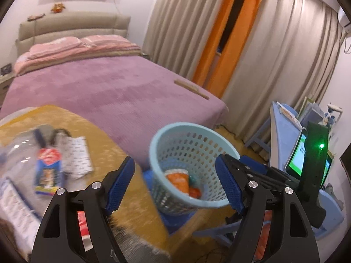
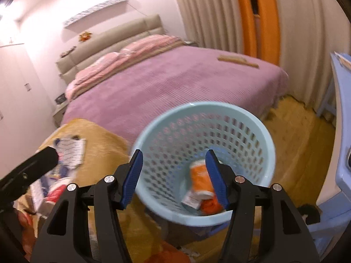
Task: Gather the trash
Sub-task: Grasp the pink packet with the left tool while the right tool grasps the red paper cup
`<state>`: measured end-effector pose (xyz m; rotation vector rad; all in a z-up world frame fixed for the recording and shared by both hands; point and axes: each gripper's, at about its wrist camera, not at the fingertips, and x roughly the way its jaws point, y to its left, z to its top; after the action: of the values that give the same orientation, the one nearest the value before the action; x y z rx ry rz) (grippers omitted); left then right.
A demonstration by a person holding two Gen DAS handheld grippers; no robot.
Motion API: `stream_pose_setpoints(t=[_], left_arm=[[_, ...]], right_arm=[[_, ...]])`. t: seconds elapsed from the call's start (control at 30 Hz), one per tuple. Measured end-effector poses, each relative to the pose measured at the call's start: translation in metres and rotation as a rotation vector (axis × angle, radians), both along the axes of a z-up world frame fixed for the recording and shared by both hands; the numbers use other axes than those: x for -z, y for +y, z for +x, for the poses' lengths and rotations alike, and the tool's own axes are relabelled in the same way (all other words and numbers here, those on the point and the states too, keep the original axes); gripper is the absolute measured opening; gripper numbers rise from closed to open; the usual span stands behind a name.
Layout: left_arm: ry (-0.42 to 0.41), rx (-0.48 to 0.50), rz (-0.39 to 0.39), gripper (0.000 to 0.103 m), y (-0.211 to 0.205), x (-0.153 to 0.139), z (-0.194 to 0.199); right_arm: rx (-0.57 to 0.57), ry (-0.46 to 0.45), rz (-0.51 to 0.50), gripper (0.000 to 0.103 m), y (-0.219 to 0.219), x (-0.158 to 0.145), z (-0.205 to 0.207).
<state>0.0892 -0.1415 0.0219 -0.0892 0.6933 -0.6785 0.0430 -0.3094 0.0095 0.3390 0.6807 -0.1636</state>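
A light blue perforated waste basket (image 1: 166, 135) stands beside a yellow-covered table (image 1: 105, 140); it also shows in the right wrist view (image 2: 258, 131). Inside lie an orange cup (image 2: 200, 180) and orange wrappers (image 1: 178, 180). My left gripper (image 1: 175, 182) is open and empty, over the table edge near the basket. My right gripper (image 2: 174, 179) is open and empty above the basket's mouth. On the table lie a blue and red packet (image 1: 47, 171), a white printed packet (image 1: 76, 153) and clear plastic wrapping (image 1: 15, 151).
A bed with a purple cover (image 1: 105, 87) stands behind the table and basket. A blue stool (image 1: 175, 219) is under the basket. A blue chair (image 2: 342, 131) and a lit phone screen (image 1: 298, 155) are on the right. Curtains (image 1: 285, 43) hang at the back.
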Motion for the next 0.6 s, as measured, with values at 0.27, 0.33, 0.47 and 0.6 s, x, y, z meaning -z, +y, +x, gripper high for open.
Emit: stream_pose_setpoints(t=[0.27,0.33,0.47,0.6], left_arm=[[-0.046,-0.186,0.016,0.074,0.091,-0.018,-0.026],[-0.047,-0.236,0.028,0.075,0.114,-0.018,-0.031],[-0.013,-0.386,0.07,0.076,0.175,-0.008,-0.042],[0.021,-0.506,0.118,0.076,0.226,0.011,-0.058]], right_arm=[[-0.188,-0.08,-0.021,0.056,0.083,-0.029,-0.002],[-0.233,-0.085,-0.026,0.056,0.105,-0.03,-0.001],[-0.315,-0.067,-0.03,0.056,0.146,-0.022,0.005],[-0.373,-0.024,-0.028,0.056,0.177,-0.006,0.011]])
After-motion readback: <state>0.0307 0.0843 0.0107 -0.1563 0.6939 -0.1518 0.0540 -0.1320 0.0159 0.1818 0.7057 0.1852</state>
